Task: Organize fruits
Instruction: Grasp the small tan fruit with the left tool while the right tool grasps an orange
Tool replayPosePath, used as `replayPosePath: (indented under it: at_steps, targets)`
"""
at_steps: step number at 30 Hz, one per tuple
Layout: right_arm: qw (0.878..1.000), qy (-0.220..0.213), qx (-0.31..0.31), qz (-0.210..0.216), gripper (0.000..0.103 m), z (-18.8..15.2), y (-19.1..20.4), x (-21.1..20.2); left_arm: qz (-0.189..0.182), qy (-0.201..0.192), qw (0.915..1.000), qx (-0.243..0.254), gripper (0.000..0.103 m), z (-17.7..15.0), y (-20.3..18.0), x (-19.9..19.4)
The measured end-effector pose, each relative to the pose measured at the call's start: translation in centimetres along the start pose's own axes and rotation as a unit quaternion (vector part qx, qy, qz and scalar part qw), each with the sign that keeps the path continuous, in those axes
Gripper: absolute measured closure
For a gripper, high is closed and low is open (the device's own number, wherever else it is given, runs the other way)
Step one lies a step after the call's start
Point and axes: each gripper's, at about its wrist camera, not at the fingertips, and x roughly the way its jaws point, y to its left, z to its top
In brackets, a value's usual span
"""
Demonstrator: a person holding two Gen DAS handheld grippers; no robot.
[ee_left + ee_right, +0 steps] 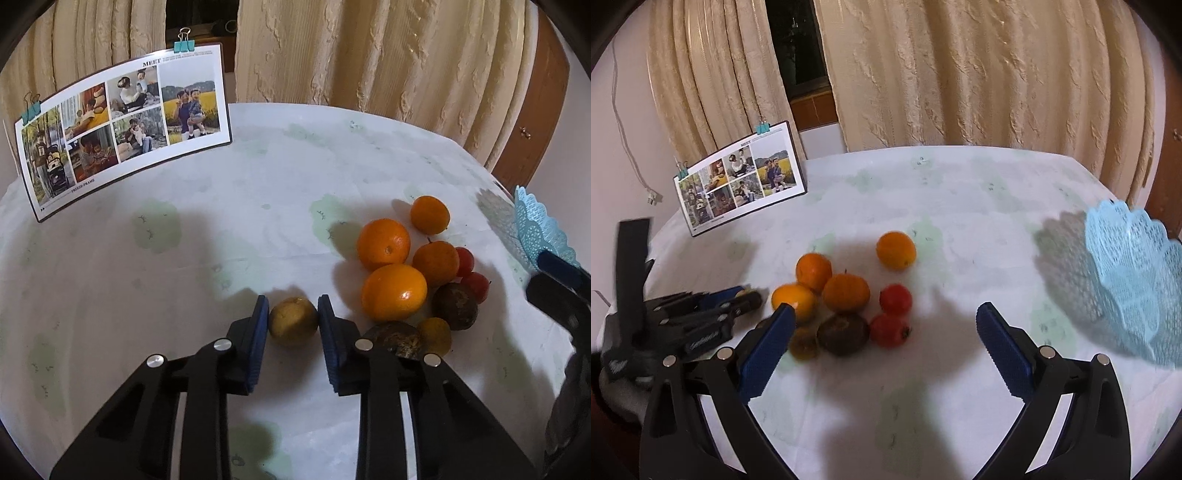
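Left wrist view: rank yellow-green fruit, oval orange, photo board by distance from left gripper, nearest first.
1. Yellow-green fruit: between the left gripper pads, gripped.
2. Oval orange: just right of the right-hand pad.
3. Photo board: far left, at the table's back edge.

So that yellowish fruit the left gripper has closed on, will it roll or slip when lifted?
The yellowish fruit looks round, so it would probably roll if released on the flat tablecloth. The left gripper pinches it on opposite sides with ridged pads, so slipping seems unlikely. It looks firm.

Fruits clustered on table — basket right, photo card behind-left
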Motion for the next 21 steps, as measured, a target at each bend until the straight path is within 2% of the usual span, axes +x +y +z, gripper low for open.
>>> replayPosePath:
  at_steps: [1,3,7,10,16,21]
  targets:
    - [1.000,0.006,0.003,0.000,0.013,0.6,-0.1,0.7,0.000,-0.002,1.0000,0.000,0.075,0.0,0.0,-0.1]
    - [1.000,0.018,0.020,-0.001,0.019,1.7,-0.8,2.0,0.000,-0.006,1.0000,0.001,0.075,0.1,0.0,-0.5]
    - [0.999,0.024,0.023,-0.017,0.024,3.5,-1.4,4.0,0.002,-0.019,0.9998,0.000,0.075,0.3,0.1,-1.5]
    - [0.998,0.042,0.025,-0.027,0.032,4.4,-1.7,6.4,0.004,-0.023,0.9997,-0.003,0.075,0.4,0.2,-2.0]
    - [0.996,0.080,0.021,-0.034,0.038,4.7,-1.4,10.4,0.005,-0.028,0.9995,-0.011,0.075,0.6,0.7,-2.6]
    - [0.994,0.097,0.024,-0.037,0.043,4.9,-1.3,12.0,0.007,-0.029,0.9995,-0.011,0.075,0.6,0.6,-2.8]
